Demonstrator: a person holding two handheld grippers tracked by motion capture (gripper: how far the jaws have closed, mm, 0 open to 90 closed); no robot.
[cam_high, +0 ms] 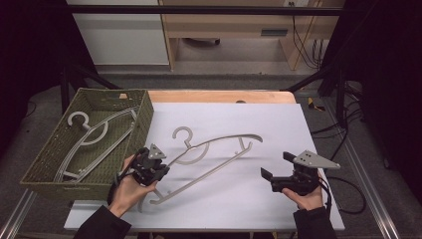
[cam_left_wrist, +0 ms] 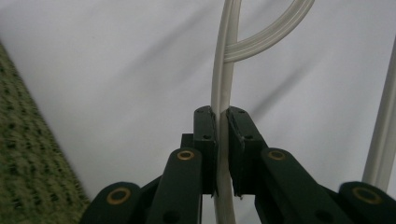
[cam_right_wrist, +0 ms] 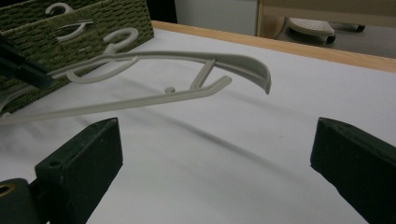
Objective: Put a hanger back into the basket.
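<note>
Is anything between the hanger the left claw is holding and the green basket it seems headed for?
Only the basket's near wall. The left claw grips the hanger just beside it, over bare white table. Hangers already in the basket may crowd it.

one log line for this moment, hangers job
left hand-held gripper: shut on hanger arm, raised off sheet | right hand-held gripper: open, nothing between | basket: hangers inside | stage: lift
</note>
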